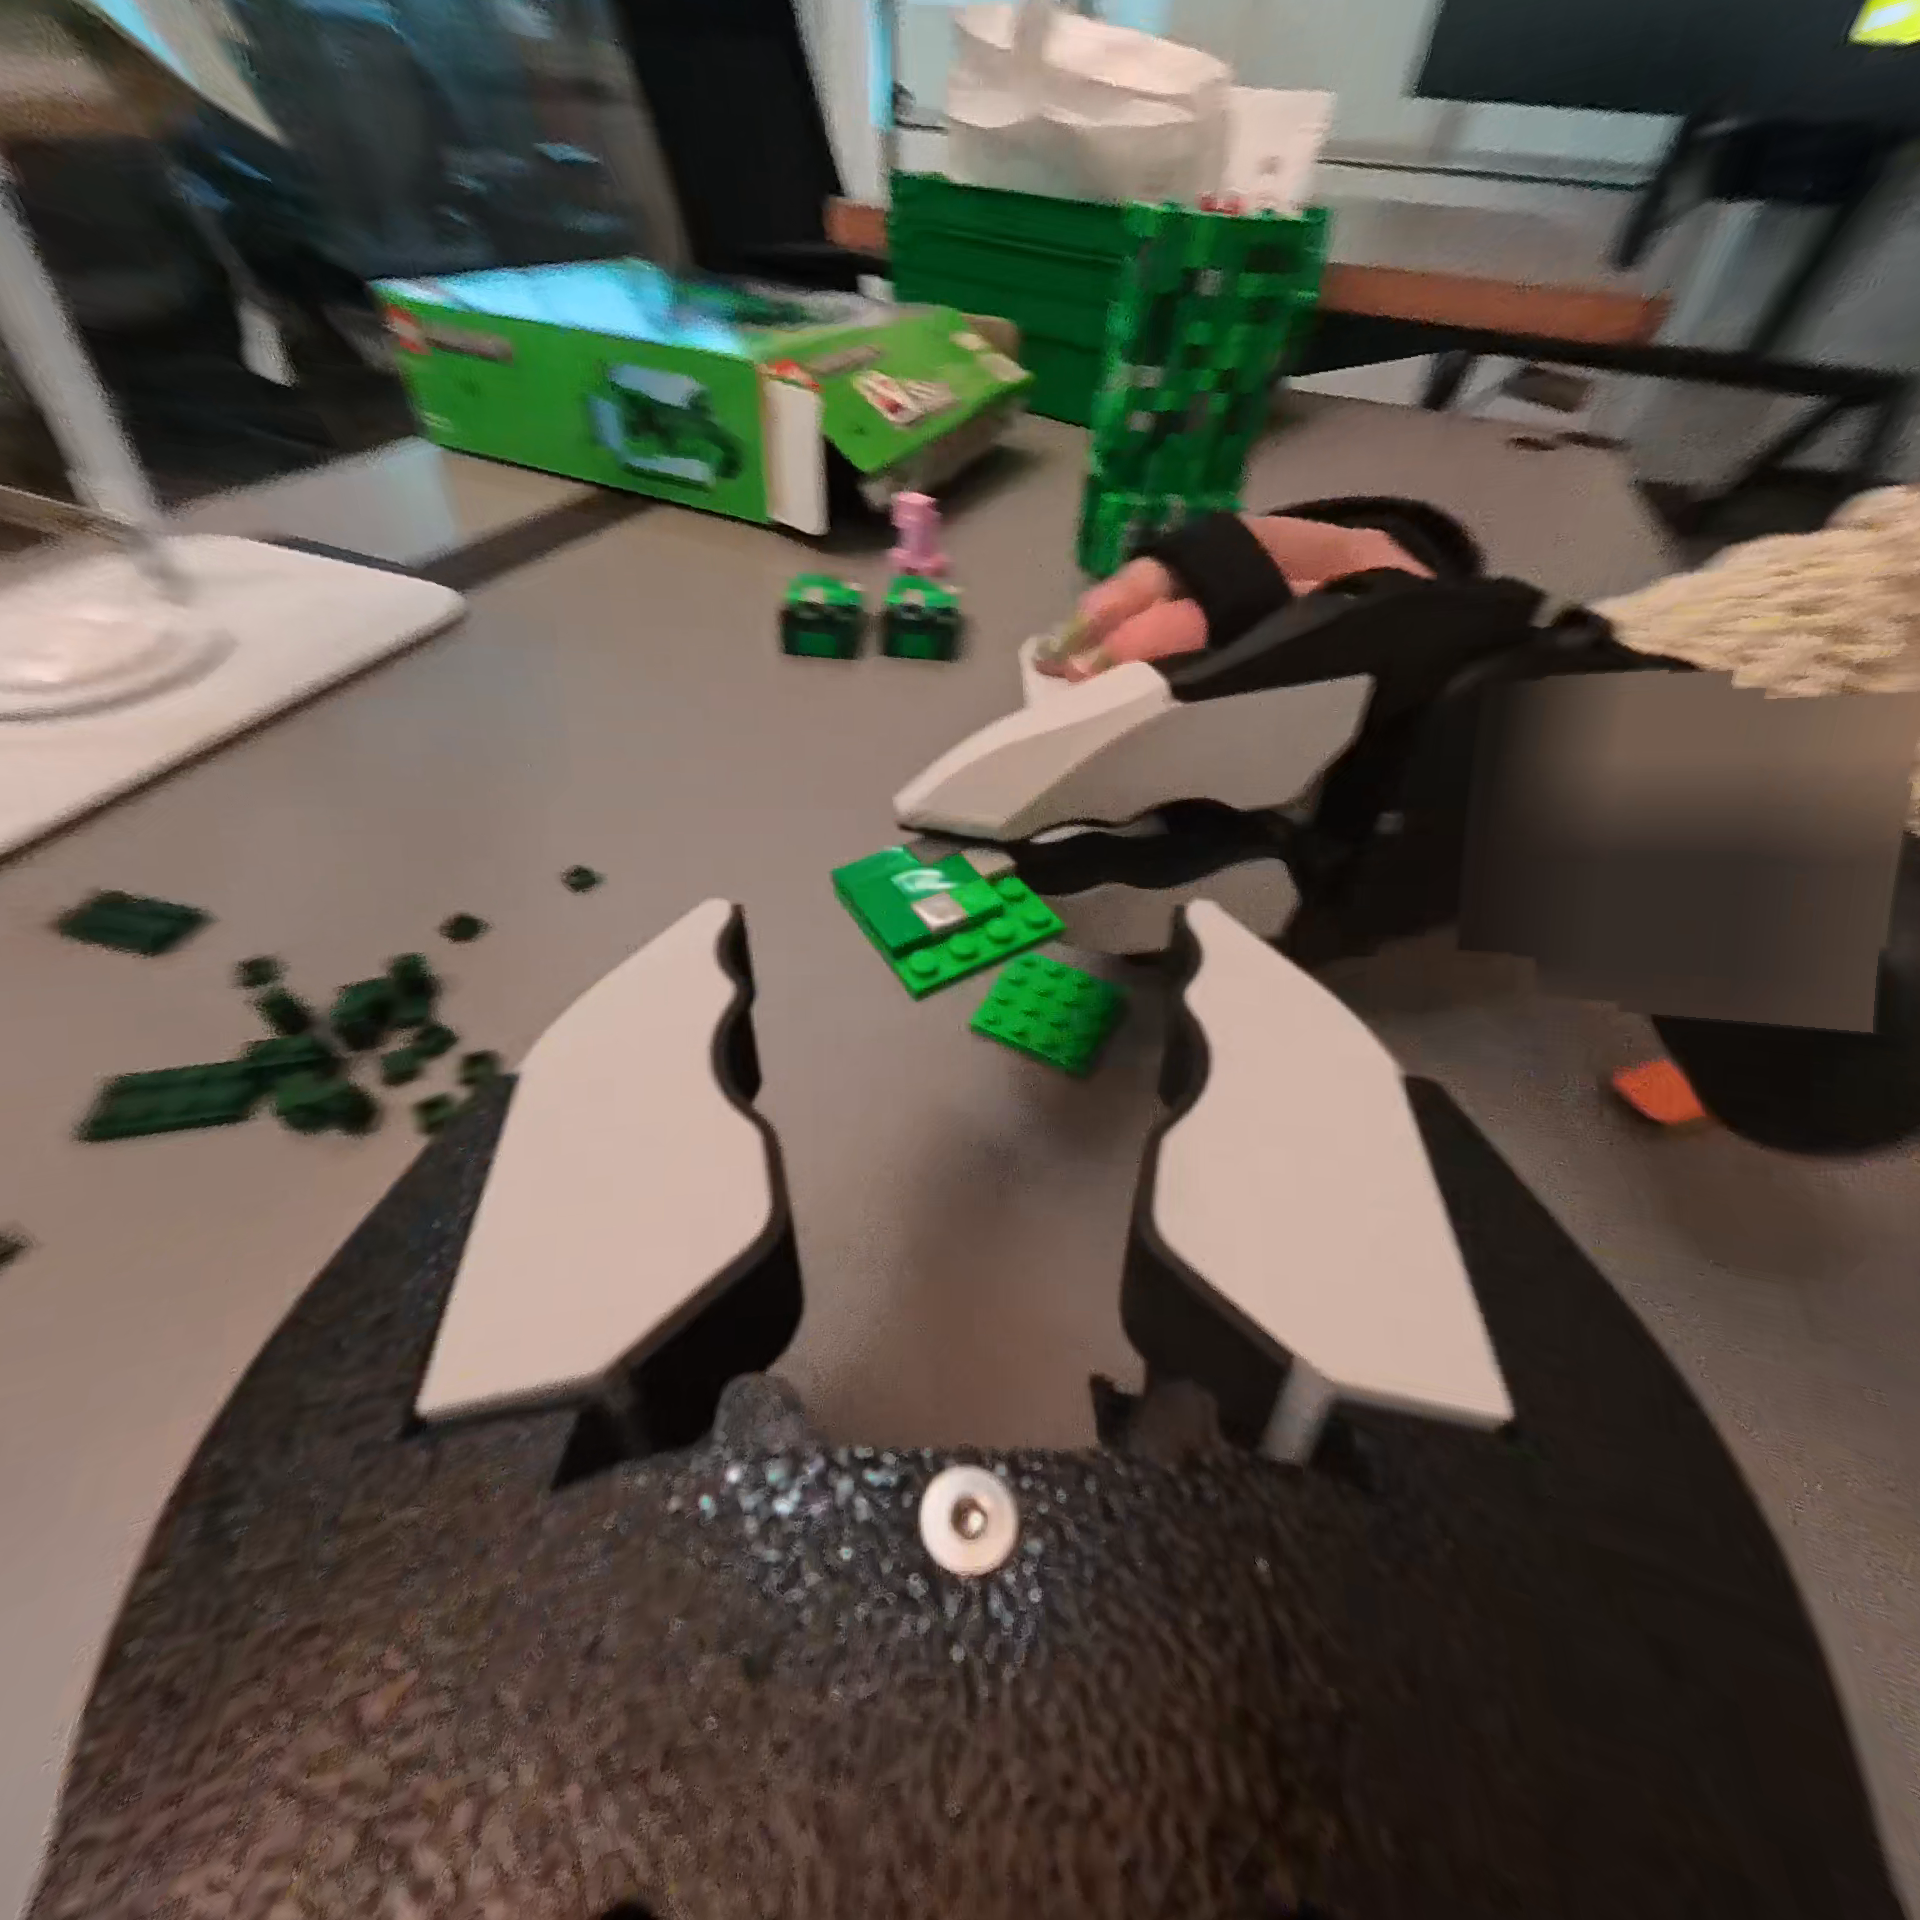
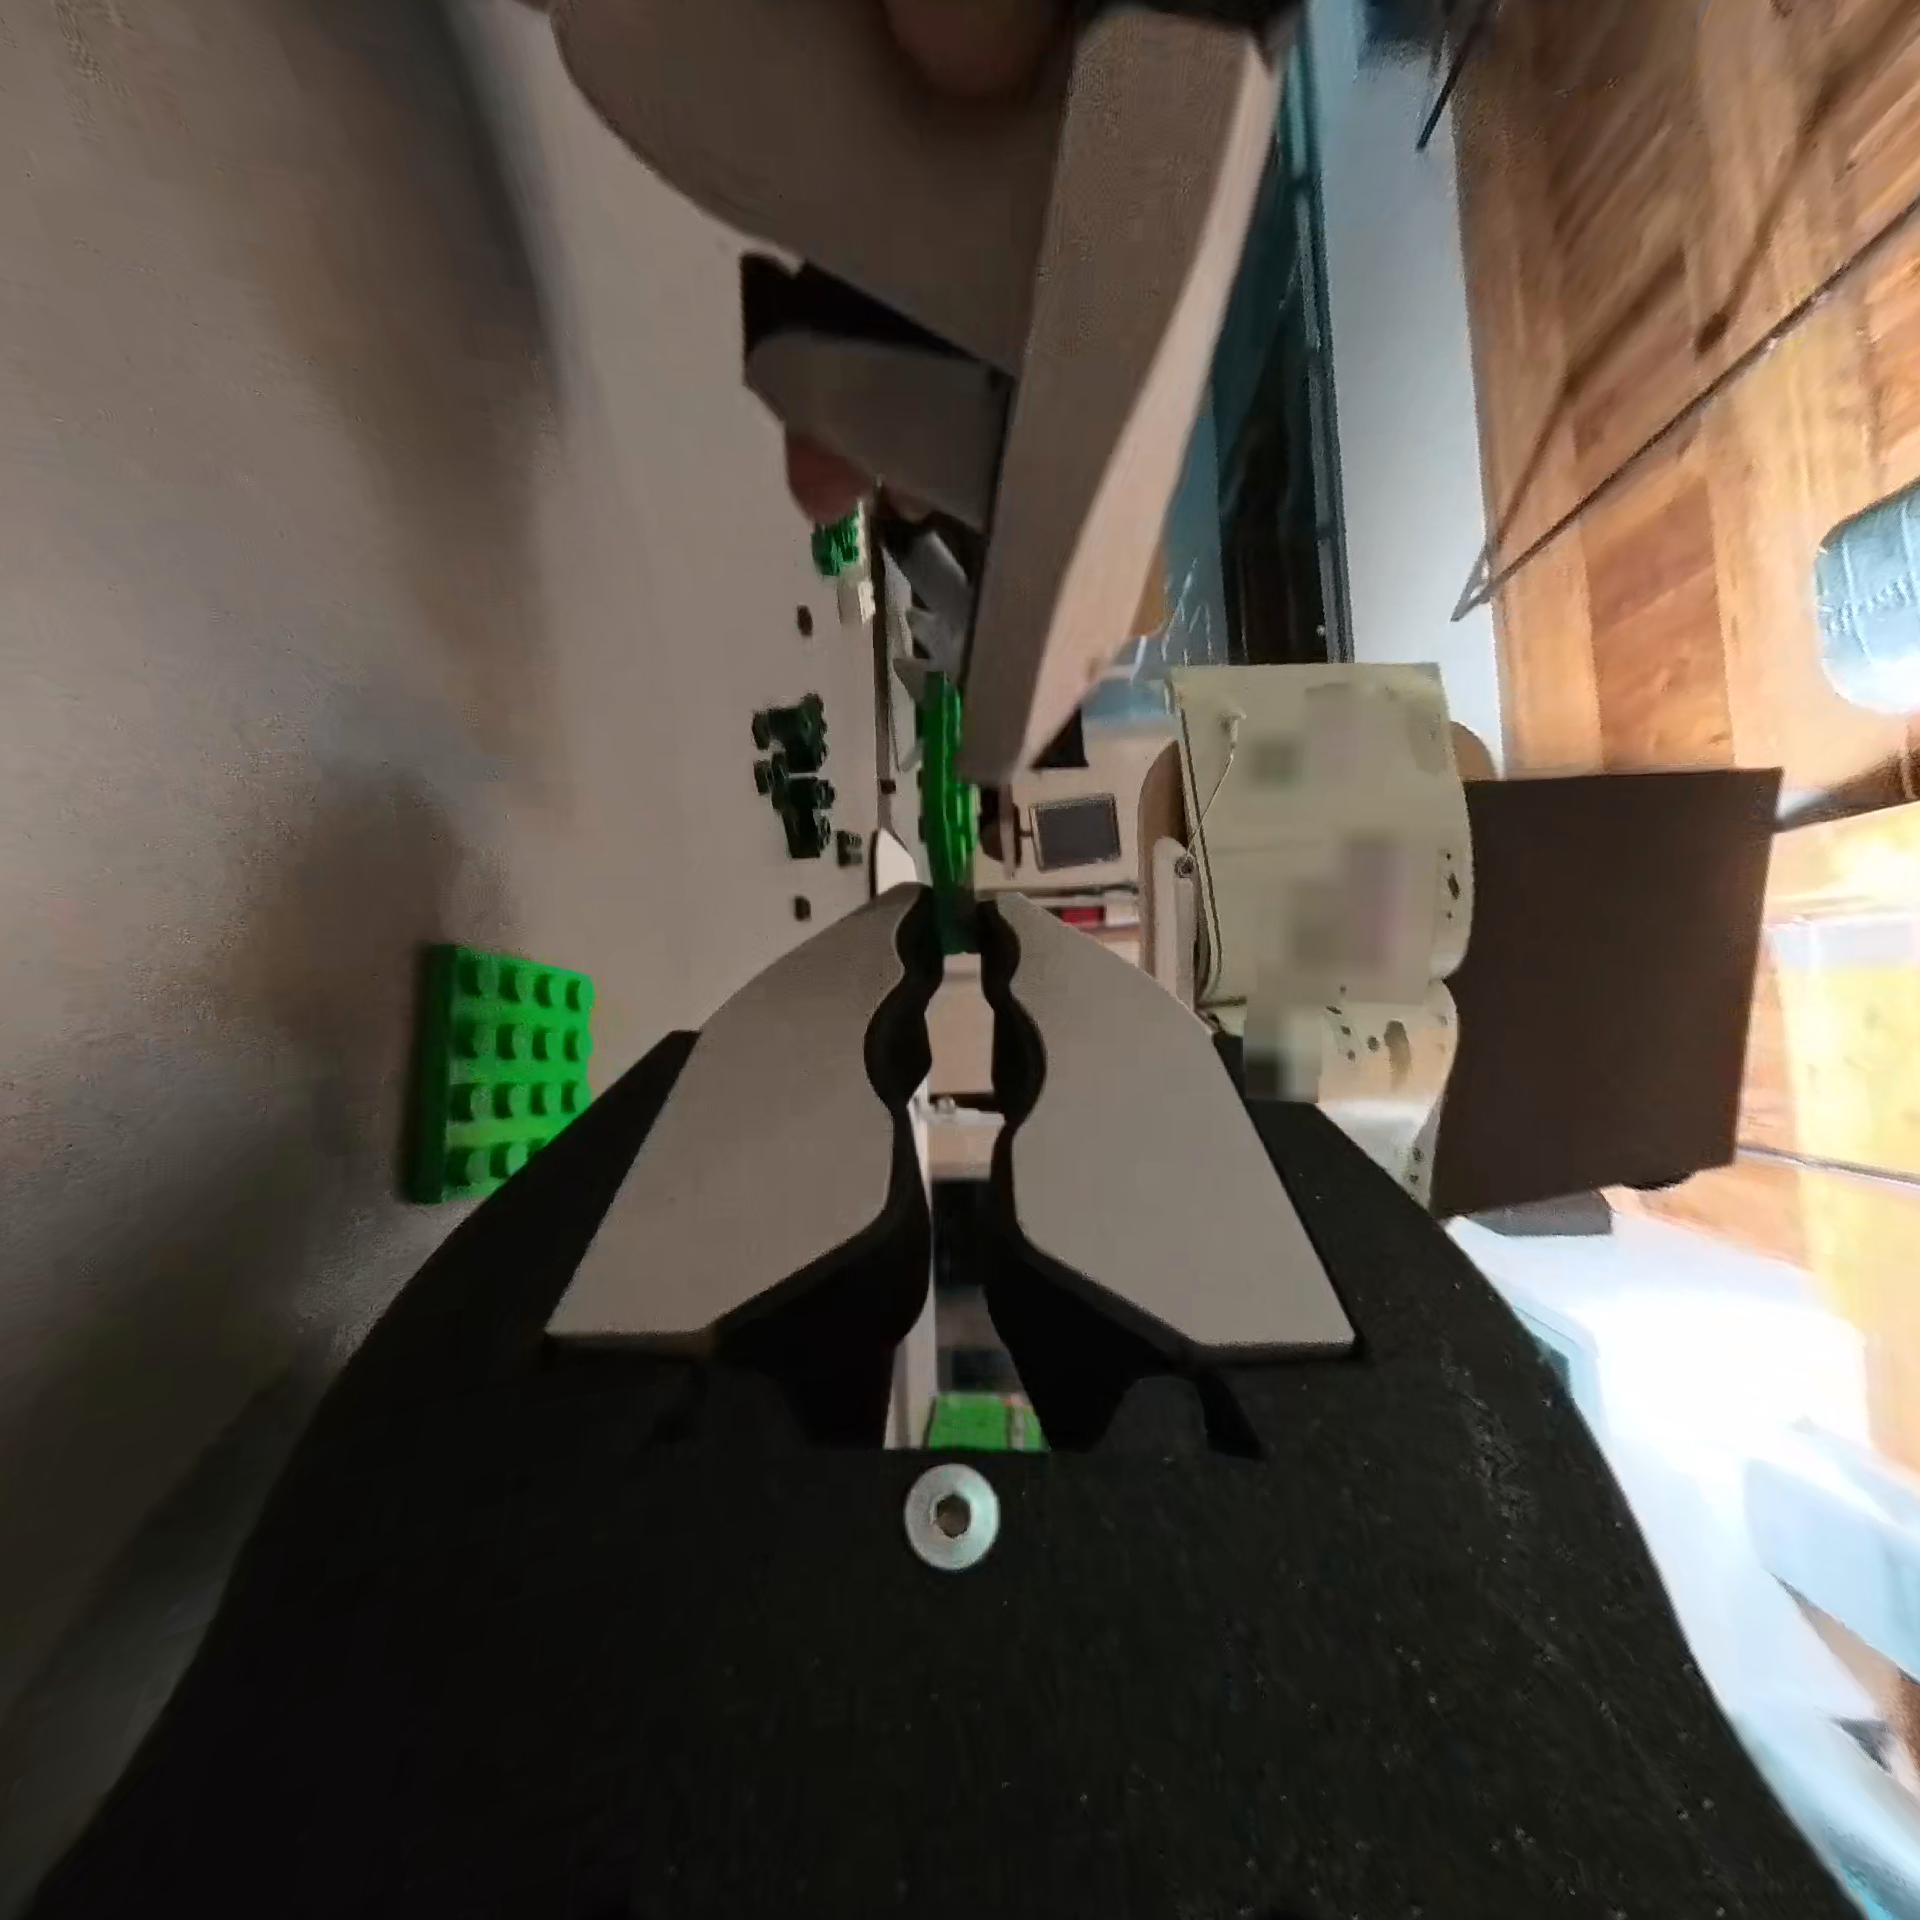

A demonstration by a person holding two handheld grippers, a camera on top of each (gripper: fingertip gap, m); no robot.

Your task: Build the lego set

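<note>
Glossy plastic plate (image 1: 1047,1011), matt table (image 1: 644,748)

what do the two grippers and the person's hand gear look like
Both the left gripper and the right gripper share one design: a black, grainy-textured body, two flat pale grey fingers with wavy black inner pads, and a silver screw centred on the body. The hand on the right gripper wears a black strap and a fuzzy cream knit sleeve. No cables are visible.
</note>
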